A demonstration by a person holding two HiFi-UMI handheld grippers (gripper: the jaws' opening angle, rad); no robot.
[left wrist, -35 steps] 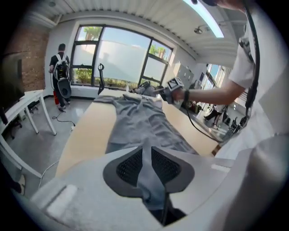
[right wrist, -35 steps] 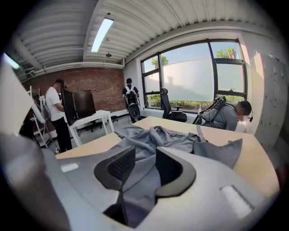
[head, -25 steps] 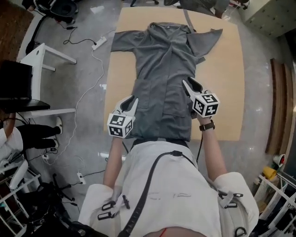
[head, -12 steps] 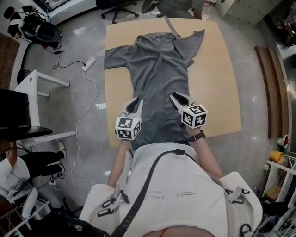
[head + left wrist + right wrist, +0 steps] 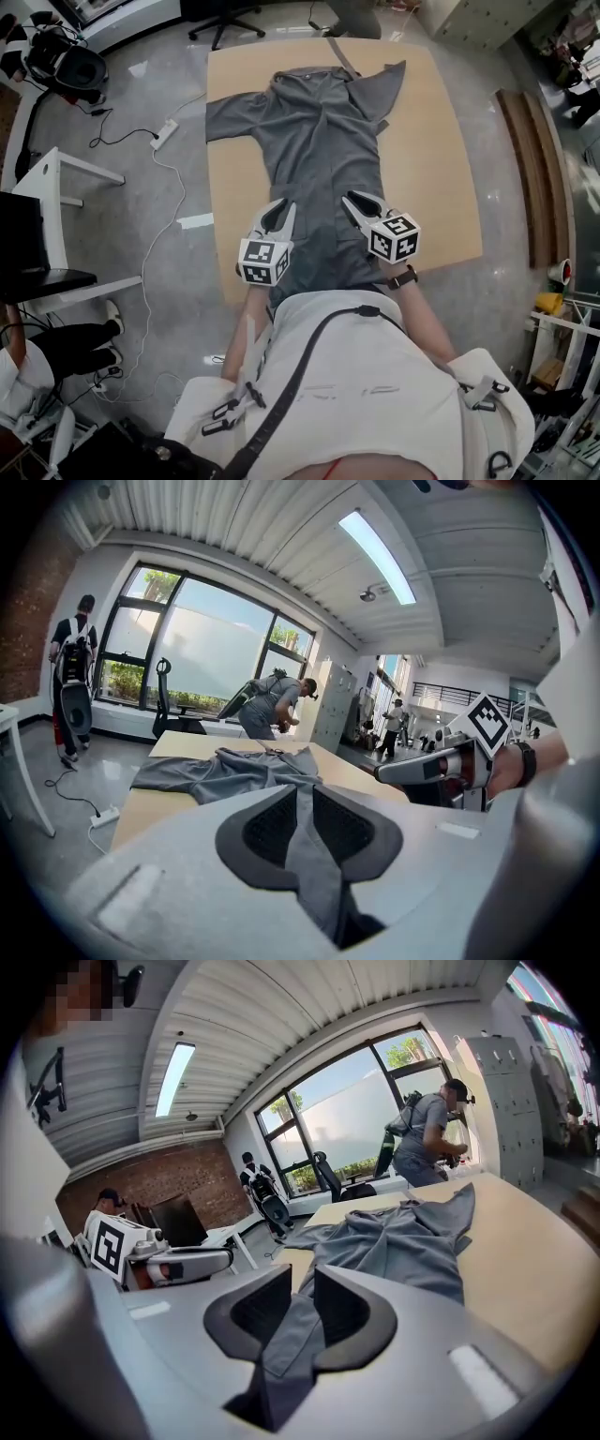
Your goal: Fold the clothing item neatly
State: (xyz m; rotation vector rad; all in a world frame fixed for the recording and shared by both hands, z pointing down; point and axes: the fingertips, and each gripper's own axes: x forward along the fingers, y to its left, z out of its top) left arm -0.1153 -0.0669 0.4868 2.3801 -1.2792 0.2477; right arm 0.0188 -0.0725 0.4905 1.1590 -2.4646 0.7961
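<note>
A grey long garment (image 5: 319, 141) lies spread lengthwise on the wooden table (image 5: 441, 169), collar at the far end and sleeves out to the sides. My left gripper (image 5: 279, 210) is at the lower left of the cloth, and its pads (image 5: 267, 822) pinch a strip of grey fabric (image 5: 234, 766). My right gripper (image 5: 352, 201) is at the lower right. Its jaws have just been closing, and a fold of the garment (image 5: 403, 1237) runs between them, gripped. Each gripper view shows the other gripper: the right one (image 5: 412, 772) and the left one (image 5: 202, 1262).
A power strip with cables (image 5: 169, 131) lies on the floor left of the table, near a white side table (image 5: 56, 178). An office chair (image 5: 225, 14) stands beyond the far edge. Wooden boards (image 5: 525, 169) lie on the floor at the right. People stand by the windows.
Both grippers have drawn closer together over the garment's lower part, the right one moving leftward most. The right jaws have narrowed onto the cloth.
</note>
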